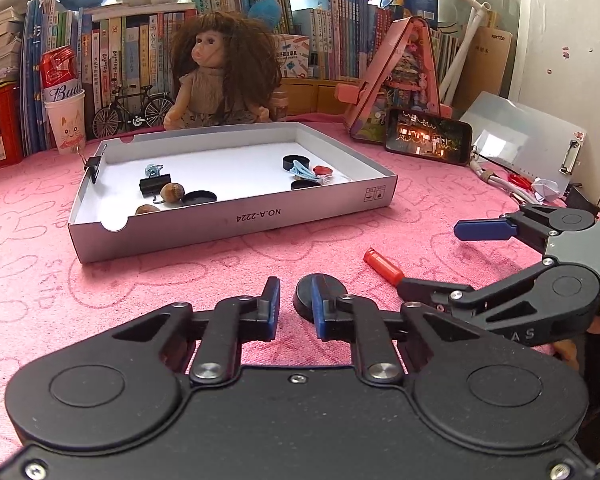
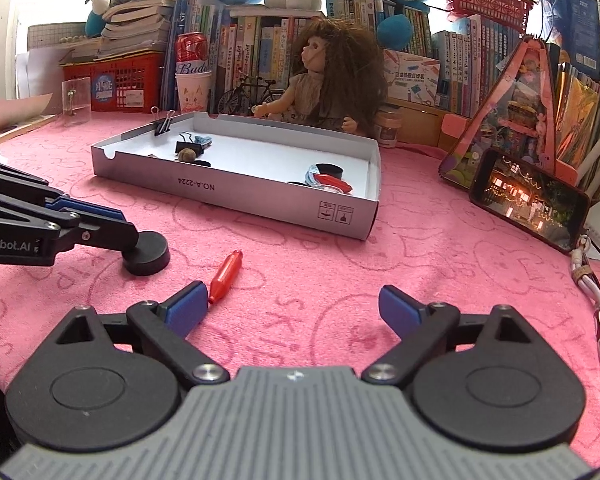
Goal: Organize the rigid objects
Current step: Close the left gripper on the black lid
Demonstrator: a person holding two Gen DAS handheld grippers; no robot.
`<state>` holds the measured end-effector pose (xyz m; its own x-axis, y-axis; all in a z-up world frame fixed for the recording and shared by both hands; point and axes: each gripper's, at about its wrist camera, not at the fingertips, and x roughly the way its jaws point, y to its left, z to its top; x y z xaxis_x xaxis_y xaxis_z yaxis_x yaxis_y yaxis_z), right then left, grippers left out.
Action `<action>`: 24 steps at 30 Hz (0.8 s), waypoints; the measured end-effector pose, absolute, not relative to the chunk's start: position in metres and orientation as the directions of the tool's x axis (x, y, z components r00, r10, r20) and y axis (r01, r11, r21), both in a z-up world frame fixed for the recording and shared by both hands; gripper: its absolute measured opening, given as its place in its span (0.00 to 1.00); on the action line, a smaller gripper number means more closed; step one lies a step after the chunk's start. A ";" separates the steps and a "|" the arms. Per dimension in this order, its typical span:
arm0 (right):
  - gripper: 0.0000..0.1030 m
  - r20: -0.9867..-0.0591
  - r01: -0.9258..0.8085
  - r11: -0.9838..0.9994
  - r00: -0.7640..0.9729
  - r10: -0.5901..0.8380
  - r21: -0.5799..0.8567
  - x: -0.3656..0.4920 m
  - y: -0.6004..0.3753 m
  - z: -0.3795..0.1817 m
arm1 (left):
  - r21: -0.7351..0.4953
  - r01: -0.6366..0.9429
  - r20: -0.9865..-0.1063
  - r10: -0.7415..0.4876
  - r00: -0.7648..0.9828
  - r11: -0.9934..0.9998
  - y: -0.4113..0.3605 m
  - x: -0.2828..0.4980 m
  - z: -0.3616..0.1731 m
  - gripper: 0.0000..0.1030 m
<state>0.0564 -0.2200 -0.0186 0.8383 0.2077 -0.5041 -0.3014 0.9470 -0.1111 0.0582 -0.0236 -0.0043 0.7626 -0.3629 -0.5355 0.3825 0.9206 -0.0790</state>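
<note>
Left gripper [image 1: 296, 298]: black linkage with blue pads, nearest the left wrist camera. The jaws are drawn narrow. Its right finger lies over a round black plastic disc [image 1: 328, 294] that sits on the cloth. From the right wrist view the fingertips rest on top of that disc [image 2: 150, 252]. Whether the disc is pinched cannot be told.

Right gripper [image 2: 292, 296]: the same build, with the jaws spread wide and nothing between them. Its left fingertip touches the near end of a small red capsule-shaped plastic piece [image 2: 226, 276], which lies on the cloth between the two grippers.

Pink terry cloth [image 1: 40, 280] with outlined rabbit figures: it covers the table.

Shallow grey cardboard tray with a white floor [image 1: 240, 216], printed "NO.A-2224": it lies beyond both grippers, apart from them.
- Left end: a black binder clip [image 1: 155, 185], two brown nuts [image 1: 172, 192] and a flat black cap [image 1: 199, 198].
- Right end: a black ring-shaped cap [image 1: 295, 161], a light blue hair clip [image 1: 306, 170] and a small red piece [image 1: 323, 169].
- A second black binder clip [image 1: 95, 166] is clamped on the left wall.

Behind the tray:
- a curly brown-haired doll [image 1: 216, 76]
- a model bicycle [image 1: 132, 110]
- a red drink can in a white paper cup [image 1: 60, 76]
- a lit phone [image 1: 428, 136] leaning on a pink triangular case
- shelved books
</note>
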 end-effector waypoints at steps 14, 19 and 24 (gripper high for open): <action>0.93 -0.509 -0.166 0.976 0.858 0.072 -0.141 0.065 -0.236 -0.018 | -0.043 0.405 -0.525 -0.366 0.769 0.913 -0.036 0.053 -0.010 0.34; 0.93 -0.520 -0.130 0.983 0.853 0.045 -0.128 0.072 -0.241 -0.017 | -0.046 0.408 -0.528 -0.369 0.765 0.912 -0.038 0.056 -0.011 0.33; 0.93 -0.531 -0.094 0.989 0.847 0.019 -0.114 0.077 -0.243 -0.017 | -0.037 0.408 -0.523 -0.365 0.770 0.912 -0.041 0.054 -0.010 0.27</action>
<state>0.0774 -0.2435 -0.0174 0.8469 0.0192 -0.5313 -0.0936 0.9891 -0.1135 0.0540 -0.0406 -0.0102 0.7698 -0.3655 -0.5233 0.4077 0.9123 -0.0374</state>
